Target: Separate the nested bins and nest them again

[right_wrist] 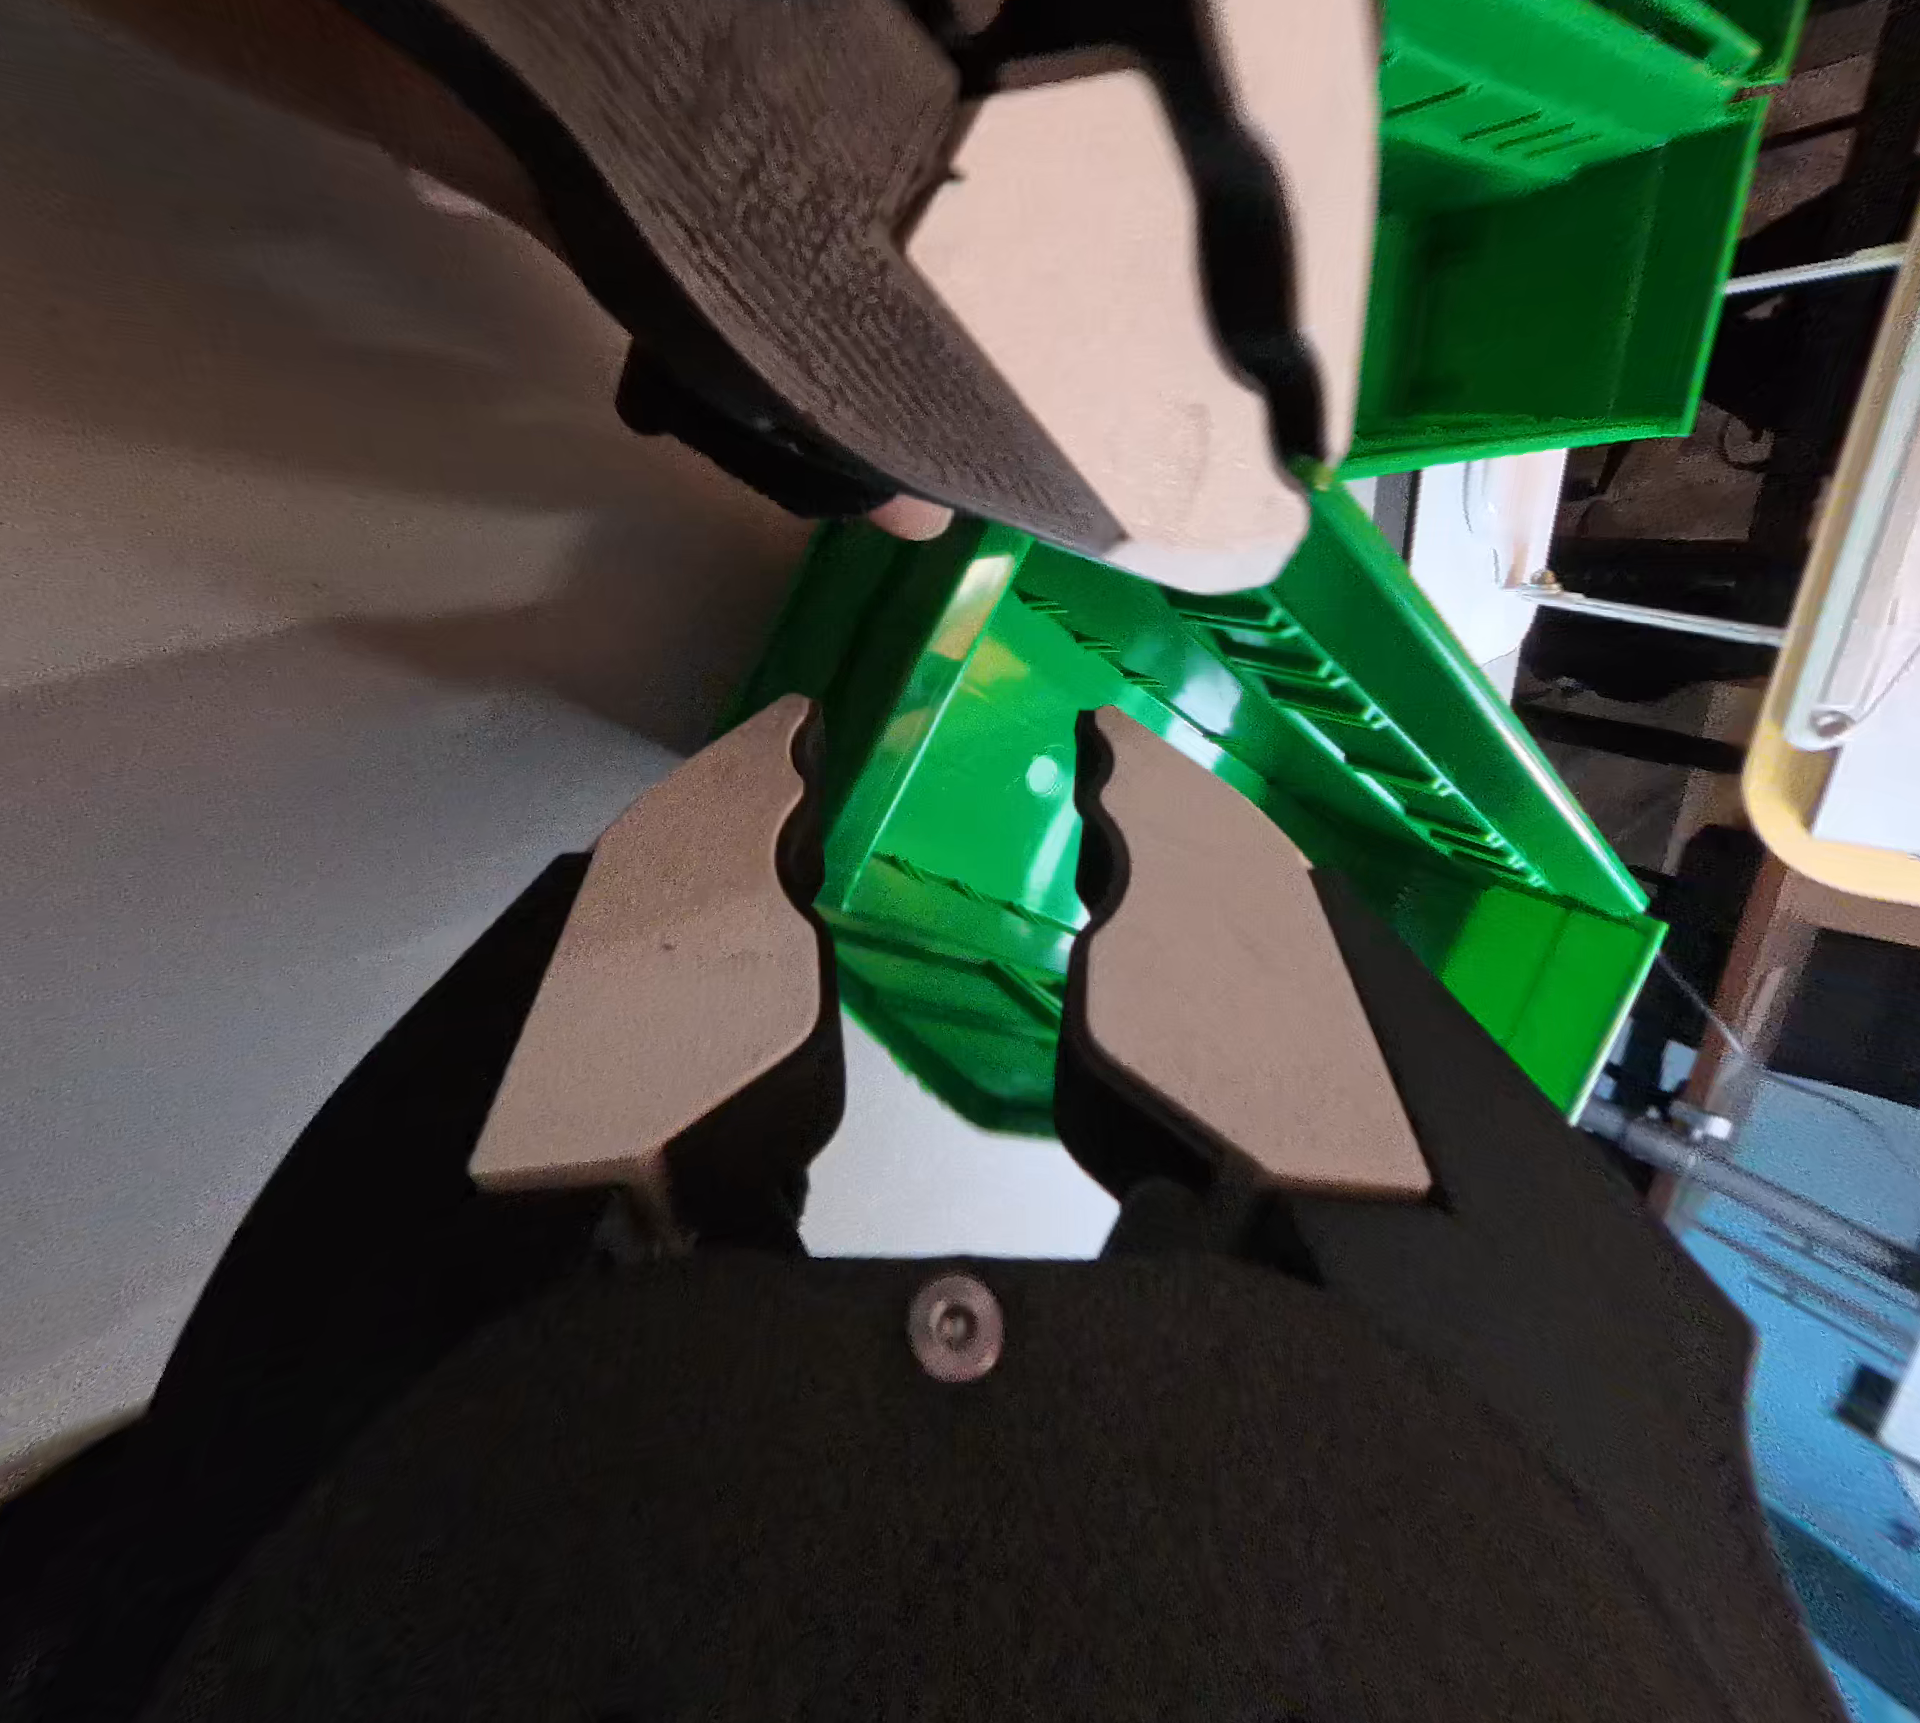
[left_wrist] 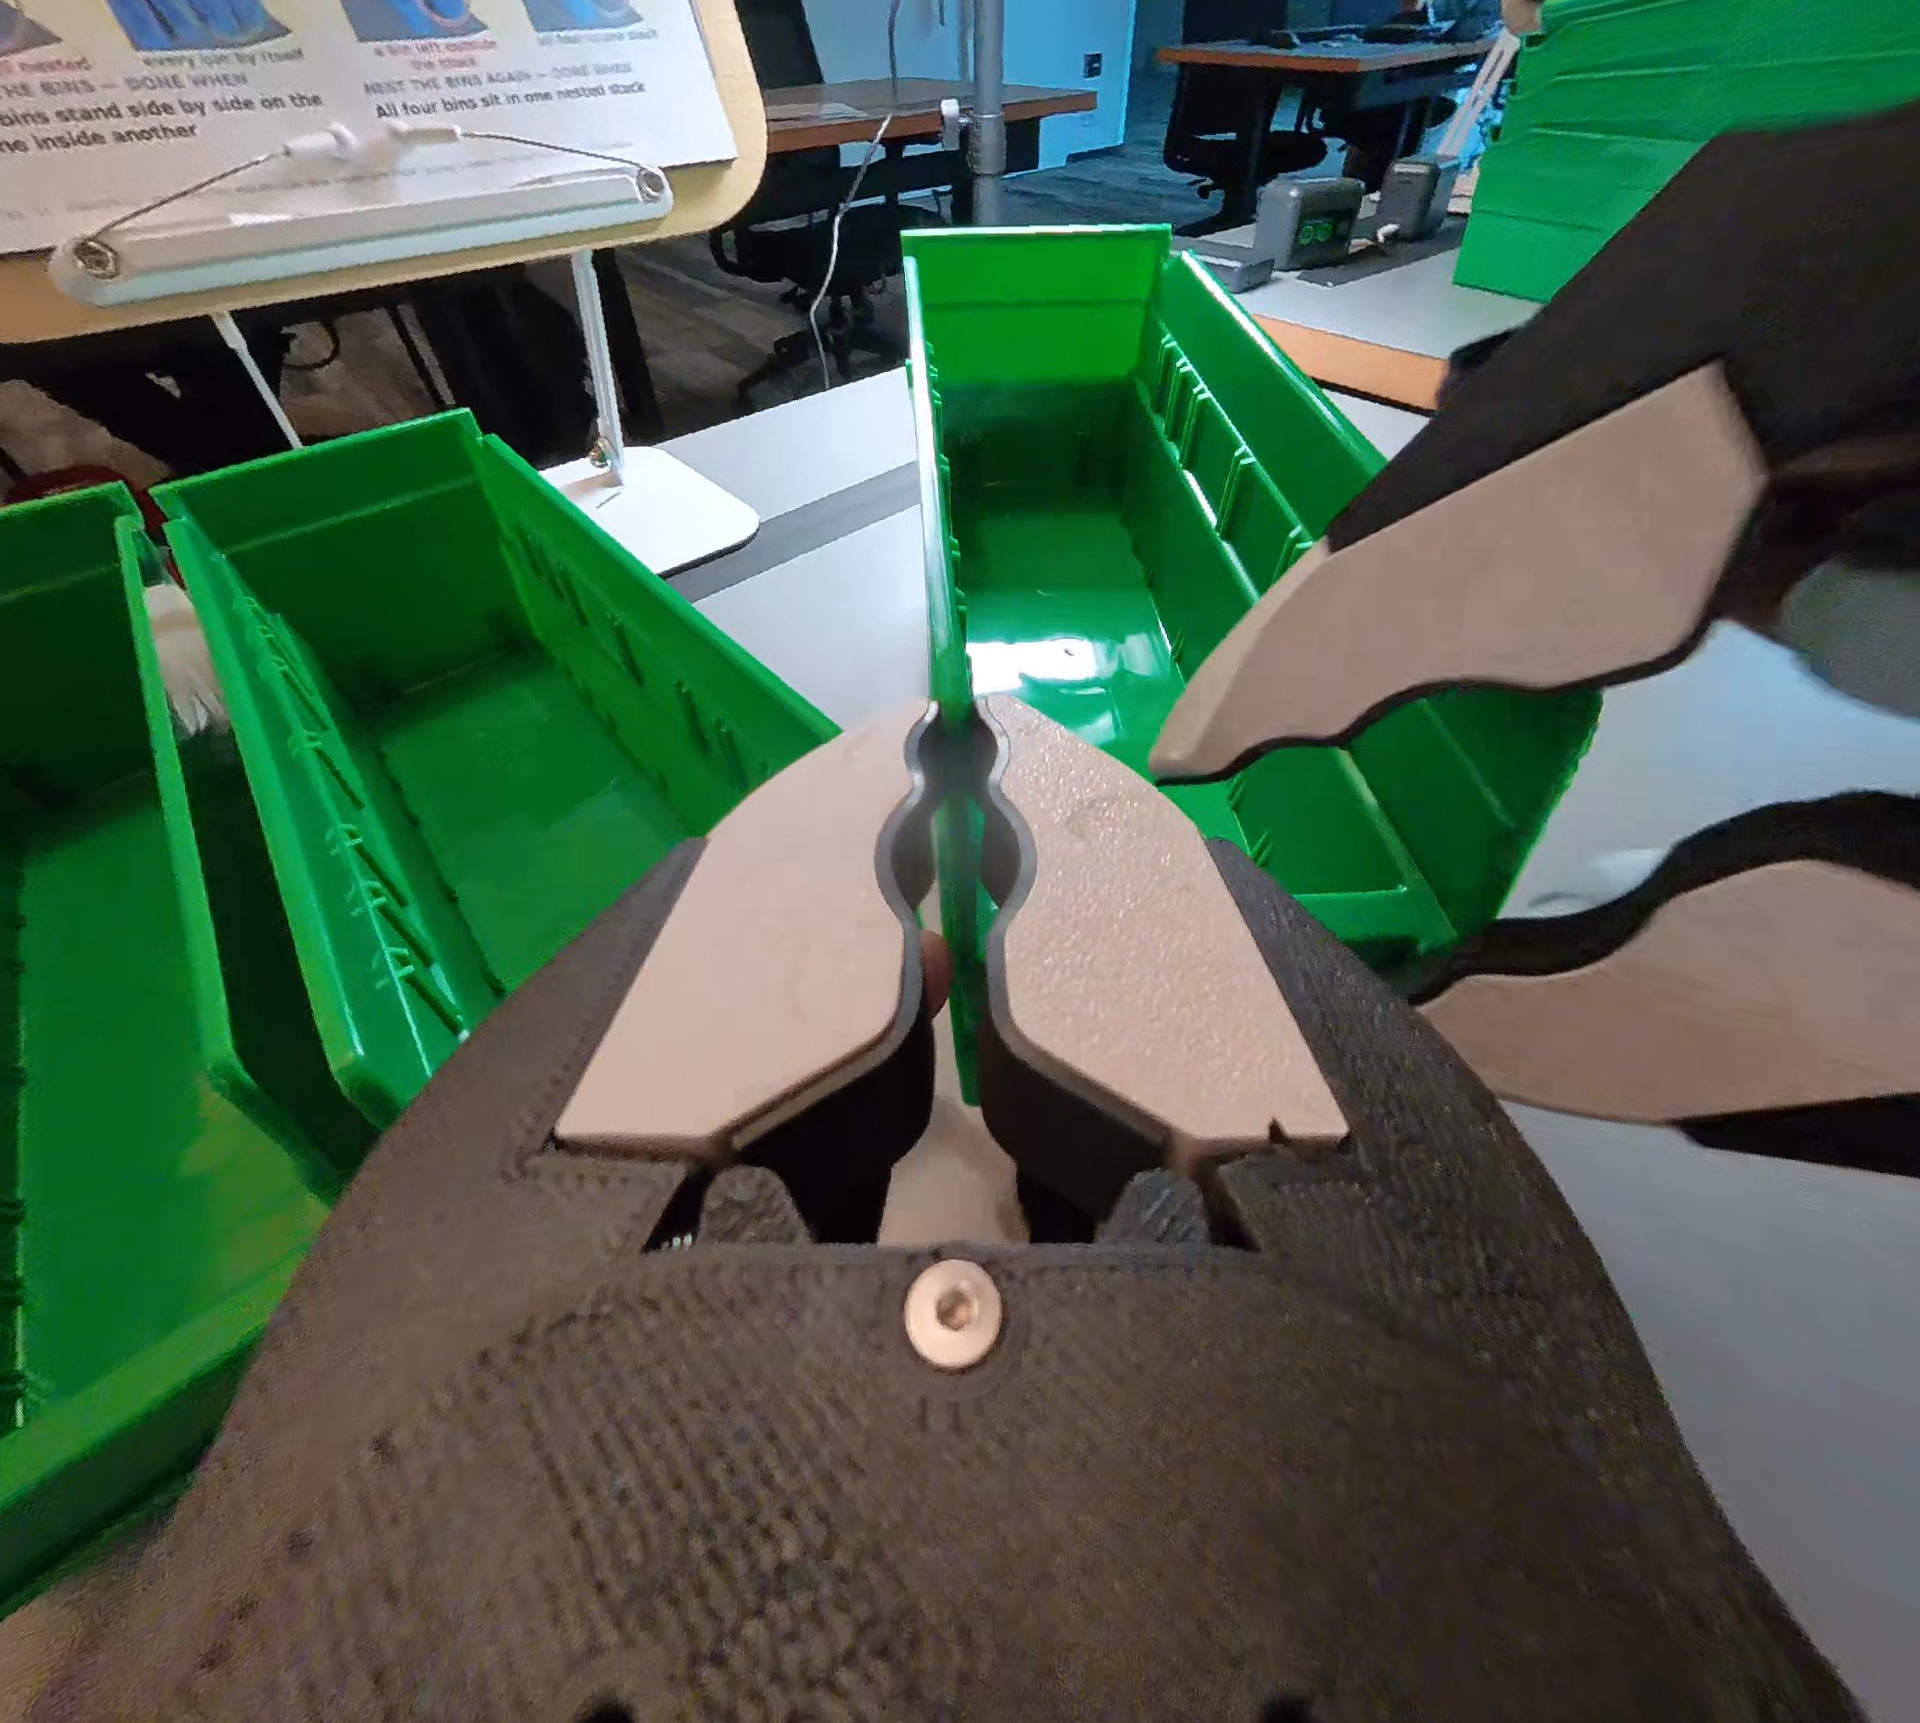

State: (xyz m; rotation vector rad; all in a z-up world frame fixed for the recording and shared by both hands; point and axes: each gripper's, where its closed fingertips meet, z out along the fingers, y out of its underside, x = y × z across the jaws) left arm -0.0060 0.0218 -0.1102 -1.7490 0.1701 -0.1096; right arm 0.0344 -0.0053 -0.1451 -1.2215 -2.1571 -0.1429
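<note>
Office desks are seen behind a white table (left_wrist: 810, 447). Three green bins (left_wrist: 488, 738) are set apart; one bin's wall (left_wrist: 951, 593) is clamped by the left gripper (left_wrist: 954, 832). The right gripper (right_wrist: 951, 852) is held open. Renesting remains, seemingly.

The leftmost green plastic bin (left_wrist: 73, 946) is cut off by the left edge. The tilted instruction board (left_wrist: 343, 11) is cropped above, its lower print blurred.

Two close wrist views, shared green bin (left_wrist: 1049, 468)
</note>
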